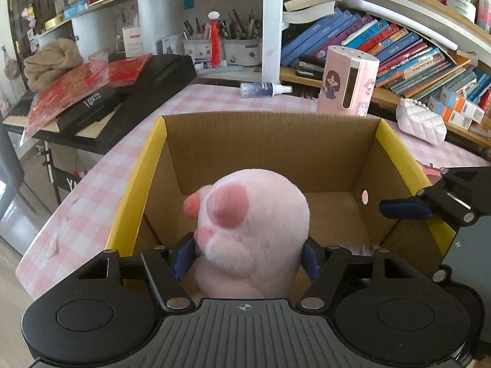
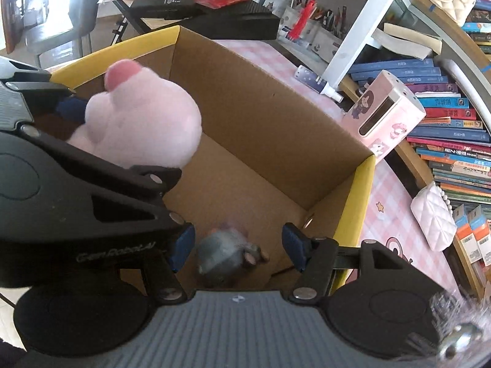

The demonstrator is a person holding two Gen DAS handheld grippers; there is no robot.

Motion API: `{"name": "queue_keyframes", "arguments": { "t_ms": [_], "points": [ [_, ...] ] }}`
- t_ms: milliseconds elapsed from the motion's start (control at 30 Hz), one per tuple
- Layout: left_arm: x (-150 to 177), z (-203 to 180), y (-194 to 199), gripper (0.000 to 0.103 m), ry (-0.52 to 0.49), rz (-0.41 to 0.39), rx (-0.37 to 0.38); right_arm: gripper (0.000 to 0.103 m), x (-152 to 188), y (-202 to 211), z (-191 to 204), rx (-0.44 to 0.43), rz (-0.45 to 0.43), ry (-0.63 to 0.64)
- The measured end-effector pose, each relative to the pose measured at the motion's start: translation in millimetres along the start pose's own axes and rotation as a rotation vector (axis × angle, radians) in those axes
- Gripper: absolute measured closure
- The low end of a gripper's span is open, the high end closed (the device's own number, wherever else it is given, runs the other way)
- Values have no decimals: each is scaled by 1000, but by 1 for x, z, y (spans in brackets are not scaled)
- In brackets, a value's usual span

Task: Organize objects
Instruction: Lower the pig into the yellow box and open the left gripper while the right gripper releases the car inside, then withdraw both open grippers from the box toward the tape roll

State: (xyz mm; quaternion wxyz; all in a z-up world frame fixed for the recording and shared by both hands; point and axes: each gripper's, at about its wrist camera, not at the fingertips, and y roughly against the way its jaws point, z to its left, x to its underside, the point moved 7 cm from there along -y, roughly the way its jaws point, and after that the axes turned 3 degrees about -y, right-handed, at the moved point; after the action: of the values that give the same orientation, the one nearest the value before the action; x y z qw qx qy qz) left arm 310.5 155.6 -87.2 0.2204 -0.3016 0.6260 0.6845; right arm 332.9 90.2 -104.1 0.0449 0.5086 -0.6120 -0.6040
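Pink check table [image 1: 92, 184] | left fingers [image 1: 187, 254] grip pink plush [image 1: 251, 233] | right fingers [image 2: 184, 245] wide over box [image 2: 276, 128]

plush pig [image 1: 251, 233]: pale pink, darker pink snout
box [image 1: 270, 150]: brown cardboard w/ yellow rim
tablecloth [image 1: 101, 178]: pink/white check
small plush [image 2: 228, 253]: grey

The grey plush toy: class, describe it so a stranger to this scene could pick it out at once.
Find the open cardboard box with yellow edges on the pink checked tablecloth. On its floor, below the open right tongs, lies the grey plush toy. It is small and grey; the only other toy, the pink plush, sits higher up, between the left tongs.
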Motion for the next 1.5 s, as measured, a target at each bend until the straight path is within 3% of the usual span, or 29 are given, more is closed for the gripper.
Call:
{"name": "queue_keyframes", "arguments": {
  "t_ms": [133, 200, 400, 667, 967, 1267, 1500],
  "points": [
    [-5, 0, 20, 25, -1, -81, -8, 19, -2, 11, -3, 9, -69, -28],
    [-8, -2, 33, 18, -11, -124, -9, 19, -2, 18, -4, 12, -91, -57],
    [-14, 4, 80, 13, 1, -237, -38, 16, 0, 57, -6, 77, -204, -165],
    [0, 21, 136, 7, 44, -338, -80, 3, 22, 121, -7, 190, -351, -370],
    [40, 29, 160, 7, 35, -308, -72, 0, 57, 160, 16, 244, -390, -542],
    [102, 41, 181, 6, 33, -230, -92, 0, 109, 173, 65, 256, -282, -623],
    [146, 44, 192, 6, 44, -169, -84, 0, 146, 186, 102, 271, -232, -611]
  ]
}}
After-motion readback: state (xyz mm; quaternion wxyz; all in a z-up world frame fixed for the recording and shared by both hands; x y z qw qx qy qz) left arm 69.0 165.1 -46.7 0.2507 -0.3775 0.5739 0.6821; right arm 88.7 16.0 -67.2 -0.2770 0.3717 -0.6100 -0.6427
